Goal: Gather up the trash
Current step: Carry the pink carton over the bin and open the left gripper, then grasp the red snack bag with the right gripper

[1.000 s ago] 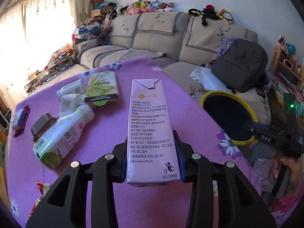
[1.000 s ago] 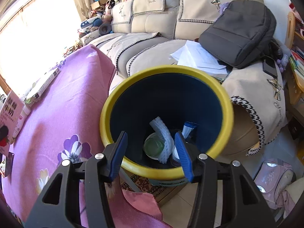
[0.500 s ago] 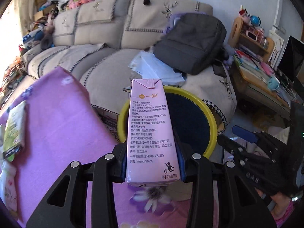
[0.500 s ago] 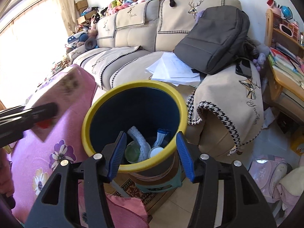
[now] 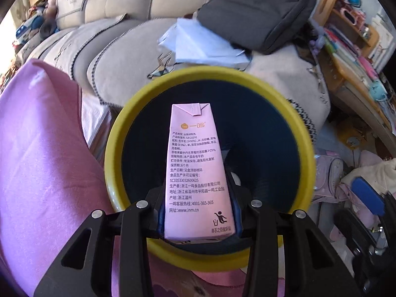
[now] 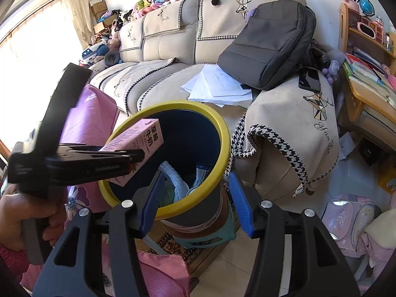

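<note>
Your left gripper [image 5: 198, 219] has carried the pink carton [image 5: 194, 170], clamped between its jaws, over the yellow-rimmed bin [image 5: 116, 146]; your right gripper [image 6: 196, 203] hovers near, jaws wide, empty.

Pink carton [image 5: 195, 170]; yellow-rimmed dark-blue bin [image 5: 305, 148]; purple cloth [image 5: 44, 148]; houndstooth-edged beige sofa cover [image 6: 292, 128].

Matt pink paper carton [image 5: 195, 170]; smooth, probably plastic, yellow-rimmed bin [image 5: 111, 153]; soft pink cloth [image 5: 42, 148] at nine o'clock.

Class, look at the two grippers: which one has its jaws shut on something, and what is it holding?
The left gripper: its jaws clamp the pink milk carton over the yellow-rimmed bin. The right gripper holds nothing, jaws apart.
</note>
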`<state>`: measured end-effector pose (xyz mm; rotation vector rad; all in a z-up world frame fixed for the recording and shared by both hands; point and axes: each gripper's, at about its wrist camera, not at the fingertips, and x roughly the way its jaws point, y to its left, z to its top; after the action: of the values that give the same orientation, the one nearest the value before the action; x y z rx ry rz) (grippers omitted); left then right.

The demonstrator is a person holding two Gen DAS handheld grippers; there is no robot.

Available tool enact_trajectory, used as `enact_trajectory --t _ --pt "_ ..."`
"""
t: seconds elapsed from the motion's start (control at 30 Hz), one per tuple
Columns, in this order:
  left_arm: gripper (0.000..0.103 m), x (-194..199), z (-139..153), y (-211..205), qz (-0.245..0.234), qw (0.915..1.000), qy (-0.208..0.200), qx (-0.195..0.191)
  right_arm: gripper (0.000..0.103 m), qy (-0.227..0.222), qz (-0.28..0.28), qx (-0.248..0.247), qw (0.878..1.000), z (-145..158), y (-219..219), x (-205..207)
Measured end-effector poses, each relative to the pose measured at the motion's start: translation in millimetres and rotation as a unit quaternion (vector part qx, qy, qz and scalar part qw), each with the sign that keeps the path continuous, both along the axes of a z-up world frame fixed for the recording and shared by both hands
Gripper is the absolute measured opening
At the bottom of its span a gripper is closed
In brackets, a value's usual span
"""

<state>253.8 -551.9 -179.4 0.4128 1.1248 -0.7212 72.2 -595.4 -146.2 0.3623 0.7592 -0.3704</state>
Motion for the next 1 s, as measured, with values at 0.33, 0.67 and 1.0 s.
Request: enact_trajectory --t 0.33,0.67,1.0 --pt "0.085 -19 49 53 0.026 0.9965 -0.032 -0.072 0.054 0.005 0.005 0.003 1.000 0 9 -4" --pt "0.093 -75 150 233 0.113 0.9670 -0.142 -0.179 0.055 0.003 0.082 -0.003 0.997 7 70 18" --pt "0.096 -123 183 462 0.328 0.9004 -0.248 -0.140 0.056 -0.002 0.299 0.008 0.954 18 234 51"
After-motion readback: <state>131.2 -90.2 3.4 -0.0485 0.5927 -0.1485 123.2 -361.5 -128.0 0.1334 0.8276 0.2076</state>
